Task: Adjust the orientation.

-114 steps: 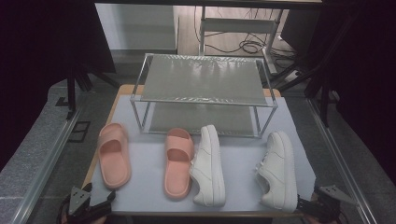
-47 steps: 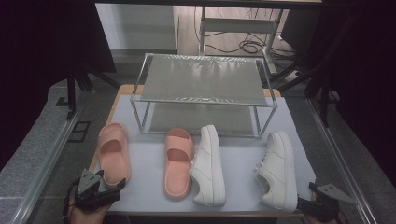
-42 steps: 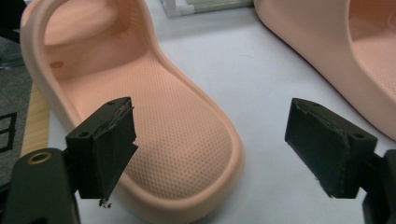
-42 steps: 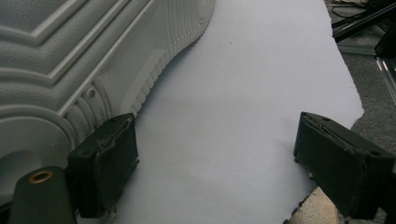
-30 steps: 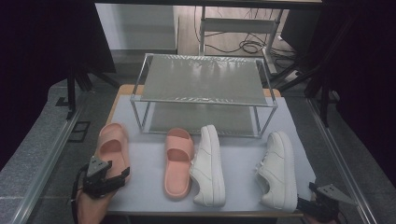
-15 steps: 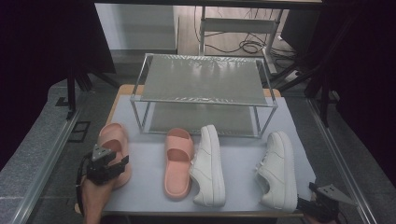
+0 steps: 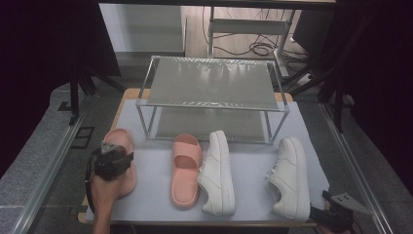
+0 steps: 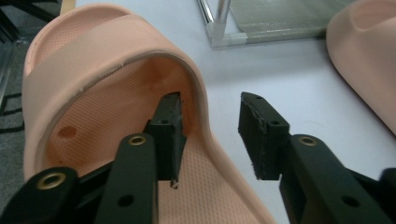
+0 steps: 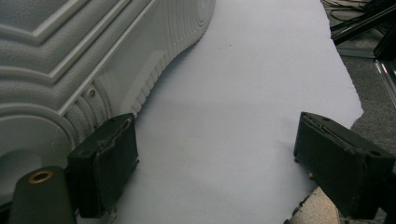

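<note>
In the high view, the left hand-held gripper (image 7: 113, 157) sits at the lower left of the frame over the heel end of the left pink slide (image 7: 122, 161), which lies on the pale tabletop (image 7: 156, 165) just in front of the left leg of the two-tier shoe rack (image 7: 212, 95). Its partner, the second pink slide (image 7: 186, 168), lies at lower centre, touching one white sneaker (image 7: 217, 173), while the other white sneaker (image 7: 290, 176) lies apart toward the lower right. The right hand-held gripper (image 7: 336, 214) waits at the bottom right corner, just beside that sneaker's heel. In the left gripper view, the jaws straddle the slide's side wall (image 8: 205, 121): one black pad (image 8: 169, 128) is inside the footbed and the other pad (image 8: 258, 133) is outside over the tabletop. The jaws have just been closing, with the wall between them, but a clear gap remains on the outer side, so the slide is not yet pinched. To do this well, the person should probably push a little deeper so both pads cover the thick part of the wall, then close squarely until the soft rubber gives slightly; a shallow bite near the rim could let the slide peel out when lifted. In the right gripper view, that gripper's jaws stand wide apart and empty, one pad (image 9: 105, 163) beside the ribbed sole of the sneaker (image 9: 70, 60), the other pad (image 9: 343, 161) over bare tabletop at the lower right.
</note>
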{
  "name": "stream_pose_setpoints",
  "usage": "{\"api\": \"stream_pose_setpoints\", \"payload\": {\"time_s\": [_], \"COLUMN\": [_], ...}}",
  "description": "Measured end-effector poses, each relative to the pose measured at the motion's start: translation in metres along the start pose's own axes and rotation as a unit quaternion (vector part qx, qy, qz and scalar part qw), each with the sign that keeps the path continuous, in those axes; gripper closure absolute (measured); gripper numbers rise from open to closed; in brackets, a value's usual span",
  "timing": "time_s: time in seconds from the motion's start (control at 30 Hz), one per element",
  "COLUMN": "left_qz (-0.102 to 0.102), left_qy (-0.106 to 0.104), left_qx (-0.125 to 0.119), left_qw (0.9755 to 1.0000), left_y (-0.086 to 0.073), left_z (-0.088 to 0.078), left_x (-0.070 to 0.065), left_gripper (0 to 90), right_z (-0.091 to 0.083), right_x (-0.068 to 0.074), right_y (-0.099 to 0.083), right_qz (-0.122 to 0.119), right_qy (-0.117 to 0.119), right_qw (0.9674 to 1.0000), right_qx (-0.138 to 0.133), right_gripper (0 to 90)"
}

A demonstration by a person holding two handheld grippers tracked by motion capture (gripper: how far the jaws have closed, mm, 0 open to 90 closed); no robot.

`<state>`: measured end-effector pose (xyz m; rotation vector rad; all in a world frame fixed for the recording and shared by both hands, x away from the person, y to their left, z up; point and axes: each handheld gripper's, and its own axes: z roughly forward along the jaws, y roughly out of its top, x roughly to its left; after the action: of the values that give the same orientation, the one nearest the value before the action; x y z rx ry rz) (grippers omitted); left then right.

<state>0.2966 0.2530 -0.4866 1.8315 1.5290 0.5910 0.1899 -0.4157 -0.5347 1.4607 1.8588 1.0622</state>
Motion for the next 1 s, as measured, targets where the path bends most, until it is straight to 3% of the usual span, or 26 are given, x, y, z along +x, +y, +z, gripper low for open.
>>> {"api": "stream_pose_setpoints", "payload": {"time_s": [0.23, 0.4, 0.73, 1.0], "left_qz": [-0.008, -0.022, -0.008, 0.003], "left_qy": [0.014, 0.015, 0.041, 0.033], "left_qx": [0.015, 0.011, -0.002, -0.009], "left_qw": [0.9998, 0.9996, 0.9991, 0.9994], "left_y": [0.007, 0.007, 0.002, -0.001], "left_z": [0.007, 0.006, -0.005, -0.021], "left_x": [0.0, 0.003, 0.003, 0.002], "left_gripper": [69.6, 78.5, 85.4, 85.8], "right_z": [0.0, 0.0, 0.0, 0.0], "right_x": [0.0, 0.0, 0.0, 0.0], "right_y": [0.0, 0.0, -0.001, -0.001], "right_qz": [0.0, 0.0, -0.001, 0.0], "right_qy": [0.0, 0.0, 0.0, 0.0], "right_qw": [1.0, 1.0, 1.0, 1.0], "right_qx": [0.0, -0.001, -0.002, -0.003], "right_gripper": [13.7, 13.6, 13.6, 13.6]}}
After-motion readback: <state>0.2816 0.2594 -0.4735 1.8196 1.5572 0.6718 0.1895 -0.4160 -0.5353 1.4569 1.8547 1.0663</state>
